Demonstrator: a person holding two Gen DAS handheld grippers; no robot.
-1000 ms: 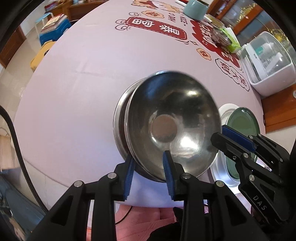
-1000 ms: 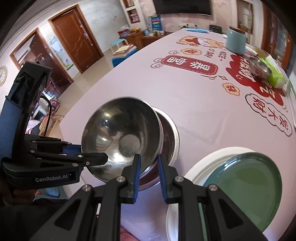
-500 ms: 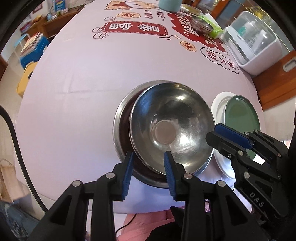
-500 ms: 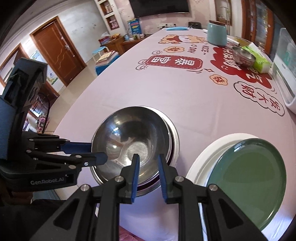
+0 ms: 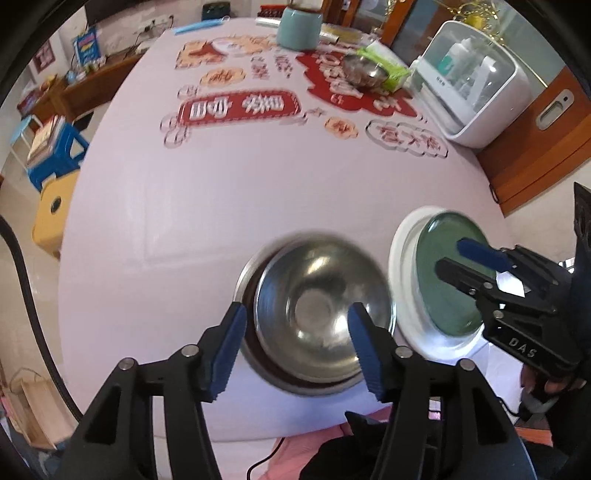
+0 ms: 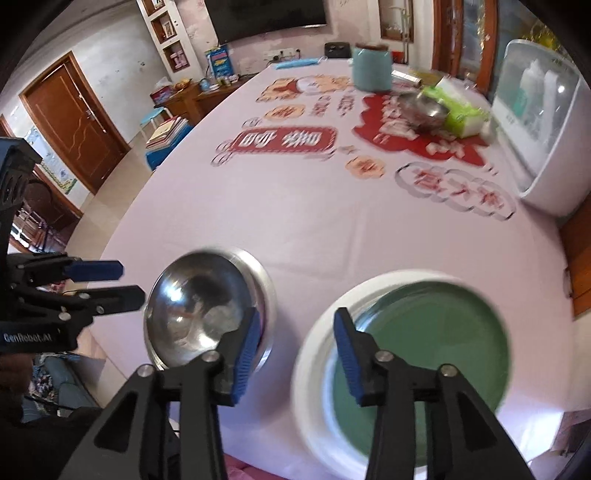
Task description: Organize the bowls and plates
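Observation:
A shiny steel bowl [image 5: 317, 314] [image 6: 195, 306] sits nested in a wider steel bowl [image 5: 245, 280] [image 6: 267, 291] near the table's front edge. My left gripper [image 5: 295, 347] hovers above it. Its jaws are opening and stand either side of the bowl's near rim without touching it. My right gripper [image 6: 295, 339] is also opening, with only tablecloth between its fingers, just right of the bowls. To the right a green plate [image 5: 450, 277] [image 6: 424, 354] lies on a white plate [image 5: 402, 258] [image 6: 314, 350]. Each gripper shows in the other's view: the right gripper [image 5: 476, 266], the left gripper [image 6: 99, 280].
At the far end of the pink printed tablecloth [image 5: 229, 192] stand a small steel bowl [image 5: 364, 72] [image 6: 423, 107], a teal canister [image 5: 299, 27] [image 6: 371, 68] and a green tissue pack [image 6: 461, 114]. A white domed appliance [image 5: 476, 81] [image 6: 543, 122] sits at the far right edge.
Both grippers held the tilted steel bowl by its rim, lowered it into the wider bowl, then let go. Both have opened and lifted back from it.

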